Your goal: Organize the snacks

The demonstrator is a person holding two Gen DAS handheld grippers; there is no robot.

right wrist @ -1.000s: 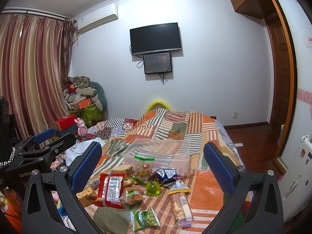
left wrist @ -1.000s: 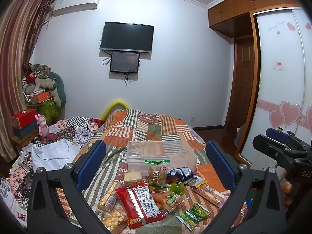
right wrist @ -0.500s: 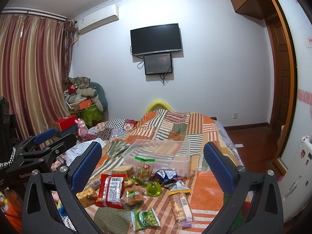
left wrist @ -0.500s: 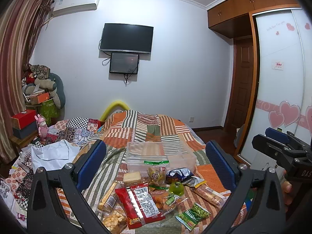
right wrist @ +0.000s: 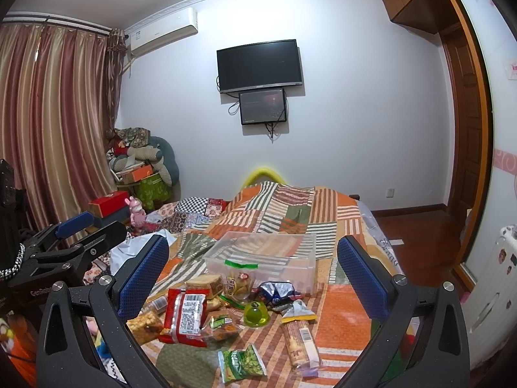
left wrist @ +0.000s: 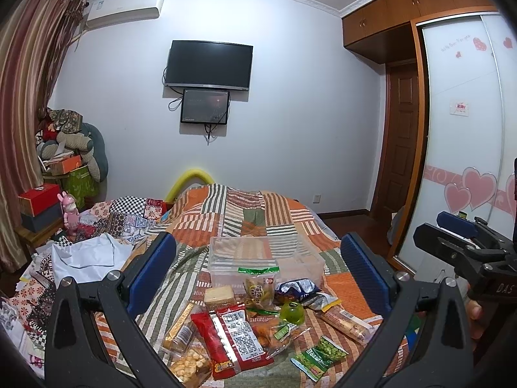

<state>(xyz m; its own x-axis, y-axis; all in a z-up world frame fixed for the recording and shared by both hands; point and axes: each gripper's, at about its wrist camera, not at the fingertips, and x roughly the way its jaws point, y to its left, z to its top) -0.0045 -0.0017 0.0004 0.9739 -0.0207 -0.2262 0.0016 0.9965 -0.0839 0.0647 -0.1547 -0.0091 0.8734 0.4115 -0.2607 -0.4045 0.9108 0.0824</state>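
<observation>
I hold both grippers raised above the bed, and neither is carrying anything. The left gripper (left wrist: 258,278) has its blue-padded fingers spread wide; the right gripper (right wrist: 253,274) is spread the same way.

The snacks lie in a loose pile on the striped patchwork quilt (left wrist: 245,216), just in front of the clear rectangular plastic bin (left wrist: 265,258), which looks empty. In the pile I can identify:

- a red foil snack packet with a white label (left wrist: 234,336), nearest the left gripper;
- a small green jelly cup (right wrist: 256,314);
- a green pea packet (right wrist: 240,365);
- a long clear-wrapped biscuit sleeve (right wrist: 299,339);
- a blue crumpled foil bag (right wrist: 278,291) touching the bin's front wall.

My judgement is that no snack has gone into the bin yet, so the step in hand is the first pick.

To do it well:

1. I would choose an item at the edge of the pile, such as the biscuit sleeve or the pea packet, since each lies apart from its neighbours.
2. I would lower one gripper with its fingers straddling the item's narrow axis, and close gently; crackers will likely crush.
3. I would keep the other gripper well clear.
4. I would release low inside the bin, because the soft quilt may let the bin tip.
</observation>
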